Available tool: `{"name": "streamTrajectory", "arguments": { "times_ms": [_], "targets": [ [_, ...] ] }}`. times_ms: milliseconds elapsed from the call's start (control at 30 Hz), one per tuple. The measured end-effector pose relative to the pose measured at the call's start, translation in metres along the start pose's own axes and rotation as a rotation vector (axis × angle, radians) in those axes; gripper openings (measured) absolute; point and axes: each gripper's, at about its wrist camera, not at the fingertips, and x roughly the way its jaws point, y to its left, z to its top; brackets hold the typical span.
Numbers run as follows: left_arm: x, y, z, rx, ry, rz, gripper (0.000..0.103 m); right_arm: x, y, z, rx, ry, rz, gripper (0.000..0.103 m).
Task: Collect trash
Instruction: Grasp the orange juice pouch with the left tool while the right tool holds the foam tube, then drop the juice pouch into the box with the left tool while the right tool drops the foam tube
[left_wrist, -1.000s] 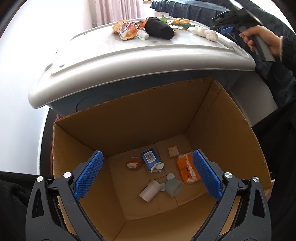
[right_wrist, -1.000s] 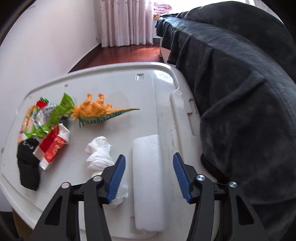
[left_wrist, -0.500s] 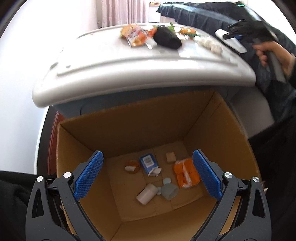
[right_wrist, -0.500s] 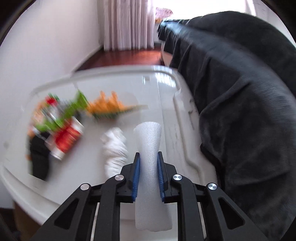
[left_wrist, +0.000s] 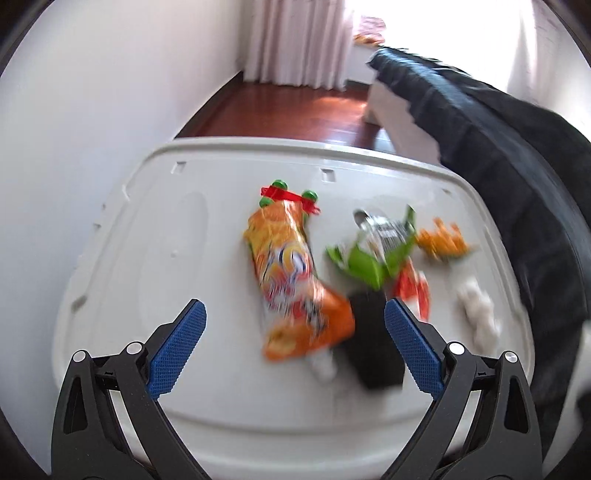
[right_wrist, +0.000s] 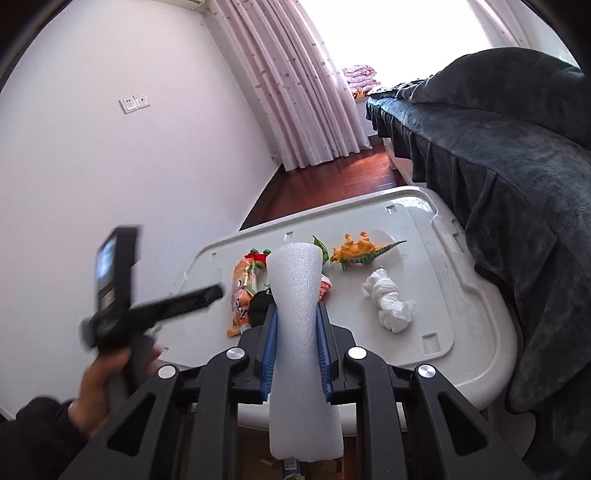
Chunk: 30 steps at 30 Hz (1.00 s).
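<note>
Right gripper (right_wrist: 294, 354) pinches a white foam roll (right_wrist: 295, 332), lifted clear above the grey bin lid (right_wrist: 424, 295); its jaws have just been closing on the roll. Left gripper (left_wrist: 295, 343) is spread wide with nothing between the pads, over the lid, blurred. On the lid: orange snack bag (left_wrist: 291, 284), green wrapper (left_wrist: 369, 258), black cloth (left_wrist: 373, 339), toy dinosaur (right_wrist: 358, 253), crumpled tissue (right_wrist: 388, 299). Dark blanket (right_wrist: 498, 147) beside the lid

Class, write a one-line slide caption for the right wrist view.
Right gripper clamps a white foam roll above the grey lid, where wrappers, a toy dinosaur and a tissue wad remain.
</note>
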Motion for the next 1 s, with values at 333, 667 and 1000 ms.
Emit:
{"name": "streamTrajectory", "arguments": {
  "times_ms": [333, 667, 1000],
  "targets": [
    [0.112, -0.003, 0.016, -0.047, 0.12, 0.194, 0.043, 0.002, -0.015, 0.006, 0.095, 0.019, 0.07, 0.021],
    [0.023, 0.011, -0.018, 0.088, -0.087, 0.059, 0.033, 0.004, -0.002, 0.008, 0.075, -0.021, 0.052, 0.021],
    [-0.117, 0.045, -0.17, 0.181, -0.107, -0.031, 0.033, -0.004, 0.044, -0.062, -0.049, -0.023, -0.051, 0.021]
  ]
}}
